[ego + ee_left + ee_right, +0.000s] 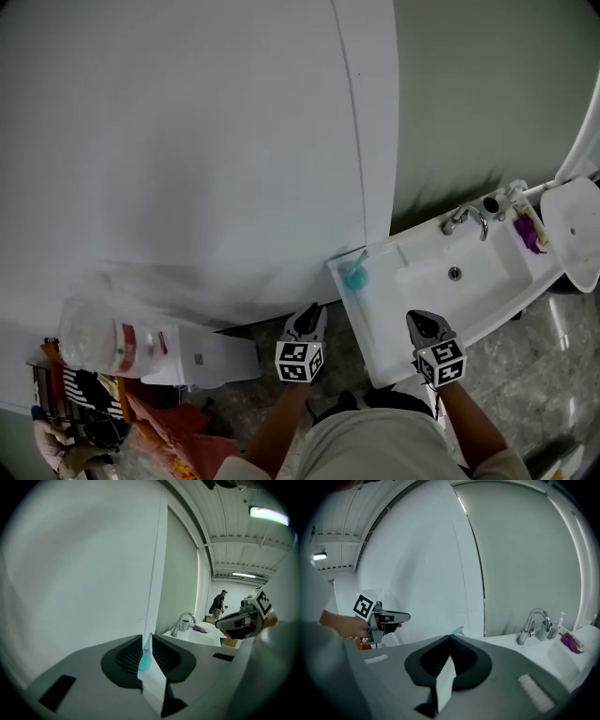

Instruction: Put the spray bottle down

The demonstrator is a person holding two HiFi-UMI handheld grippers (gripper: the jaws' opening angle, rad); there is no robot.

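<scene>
While both forearms reach forward from the bottom of the head view, the left hand carries the left tongs (pixel 307 321) just off the left side of the white ceramic sink (pixel 506 281), above the speckled floor (pixel 281 398); the right hand carries the right tongs (pixel 421 325) over the sink's near edge. Each tool points ahead and slightly downward, with its marker cube turned up toward the head camera.

In the left gripper view the left tongs stand only a narrow slot apart and are released, with nothing pressed between the pads; the bottle shows through that slot, but it stands further off on the sink. In the right gripper view the right tongs meet at the tips; they are clenched and empty.

The teal translucent plastic spray bottle (pixel 356 274) stands upright on the sink's near left corner, clear of both tools; the left tongs are the nearer of the two to it. Its slim body tapers upward, and its spray head shows a touch of pink at the tip.

At the sink's far rim stands a curved chrome tap (pixel 466 217); a small purple thing (pixel 528 234), which I cannot identify, lies on the sink's far right corner; a plain white wall panel (pixel 187 141) rises behind the sink's left side.
</scene>
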